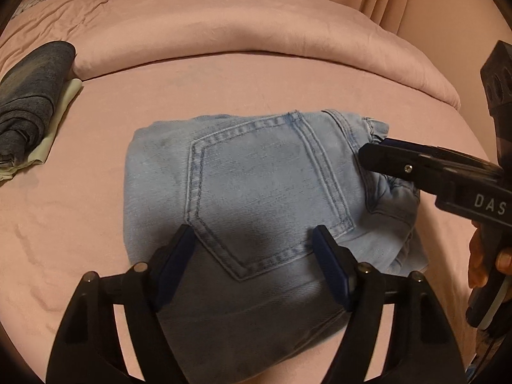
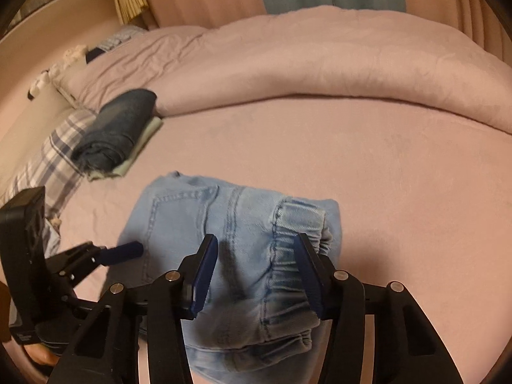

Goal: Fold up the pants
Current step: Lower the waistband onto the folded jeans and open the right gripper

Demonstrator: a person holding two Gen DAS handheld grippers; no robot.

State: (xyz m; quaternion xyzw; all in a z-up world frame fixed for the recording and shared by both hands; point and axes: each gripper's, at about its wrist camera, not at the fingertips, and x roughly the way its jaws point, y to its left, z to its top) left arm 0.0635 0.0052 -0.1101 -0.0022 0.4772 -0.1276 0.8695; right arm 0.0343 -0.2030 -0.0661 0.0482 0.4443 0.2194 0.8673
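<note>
Light blue denim pants lie folded into a compact bundle on the pink bed, back pocket up. They also show in the right wrist view, with the elastic waistband nearest. My left gripper is open and empty, its fingers just above the bundle's near edge. My right gripper is open and empty, hovering over the waistband end. The right gripper also shows from the side in the left wrist view, at the bundle's right end. The left gripper shows in the right wrist view, at the bundle's left edge.
A folded dark blue garment lies on a pale green cloth at the left of the bed. A rolled pink duvet runs across the back. A plaid pillow lies at the far left.
</note>
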